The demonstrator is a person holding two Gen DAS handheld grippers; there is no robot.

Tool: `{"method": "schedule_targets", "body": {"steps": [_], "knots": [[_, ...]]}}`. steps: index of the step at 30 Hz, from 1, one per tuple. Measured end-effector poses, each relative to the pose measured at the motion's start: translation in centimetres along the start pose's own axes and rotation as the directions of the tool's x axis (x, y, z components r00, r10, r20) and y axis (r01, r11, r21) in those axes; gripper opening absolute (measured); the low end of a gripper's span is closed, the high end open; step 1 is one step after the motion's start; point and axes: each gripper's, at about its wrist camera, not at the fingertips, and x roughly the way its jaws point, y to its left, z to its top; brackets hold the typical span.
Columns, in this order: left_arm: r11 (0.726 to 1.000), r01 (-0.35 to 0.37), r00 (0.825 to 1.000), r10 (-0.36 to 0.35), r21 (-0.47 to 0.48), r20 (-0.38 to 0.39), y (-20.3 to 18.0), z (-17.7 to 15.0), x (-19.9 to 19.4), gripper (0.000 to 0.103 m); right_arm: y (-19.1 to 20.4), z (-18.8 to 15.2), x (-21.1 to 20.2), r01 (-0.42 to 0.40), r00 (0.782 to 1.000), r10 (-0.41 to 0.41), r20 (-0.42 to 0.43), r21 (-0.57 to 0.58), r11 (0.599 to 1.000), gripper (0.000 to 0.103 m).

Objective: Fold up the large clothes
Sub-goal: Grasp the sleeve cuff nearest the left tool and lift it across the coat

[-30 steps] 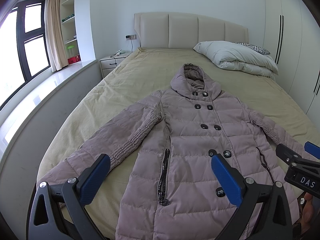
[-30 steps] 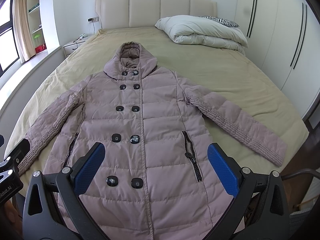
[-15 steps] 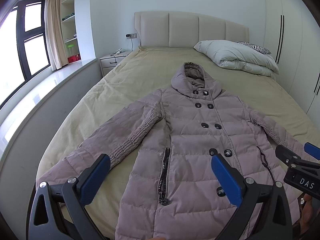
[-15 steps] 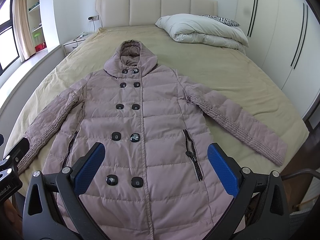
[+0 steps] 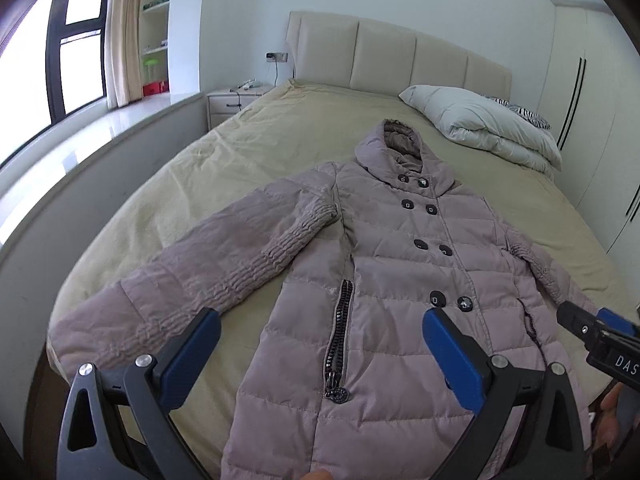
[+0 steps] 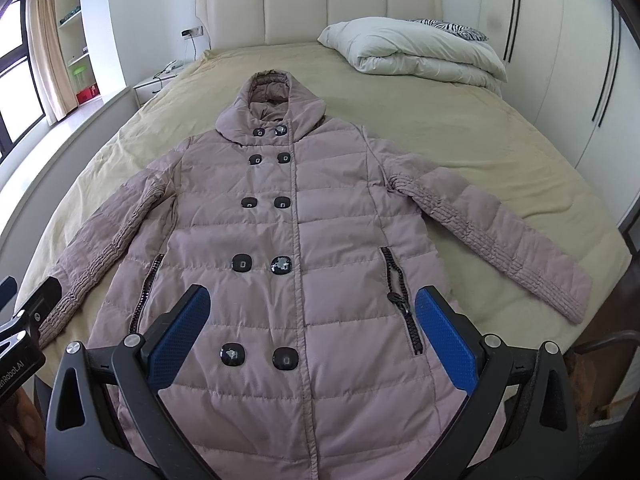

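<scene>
A mauve quilted hooded coat [image 5: 400, 272] lies flat, front up, on the bed, both sleeves spread out; it also shows in the right wrist view [image 6: 304, 240]. It has black buttons in two rows and zipped side pockets. My left gripper [image 5: 320, 354] is open and empty, above the coat's lower left part near the pocket zip [image 5: 338, 344]. My right gripper [image 6: 312, 334] is open and empty, above the coat's lower front. The right gripper's tip shows at the right edge of the left wrist view [image 5: 600, 336]. The coat's hem is hidden below the frames.
The bed has a beige sheet [image 6: 460, 128] and a padded headboard [image 6: 320, 12]. A folded white duvet [image 6: 416, 52] lies at the bed's far right. A nightstand [image 5: 234, 102] and a window ledge [image 5: 80, 148] stand on the left, wardrobes [image 6: 580, 60] on the right.
Both grippers have moved a little forward and lower over the coat. The left view has swung slightly right. The coat has not moved.
</scene>
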Motion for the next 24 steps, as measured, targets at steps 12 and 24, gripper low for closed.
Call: {"method": "schedule_targets", "body": {"steps": [12,24], "knots": [[0.864,0.083,0.996,-0.092,-0.497,0.006,14.4,-2.2,0.5,0.103,2.1,-2.5,0.9,-0.354,0.933,0.352,0.071,0.023,0.935,0.103],[0.410,0.190,0.980,-0.028,-0.892,0.196,22.3,-9.7,1.7,0.090,2.0,-2.9,1.9,-0.429,0.904,0.426,0.043,0.088,0.899,0.103]]}}
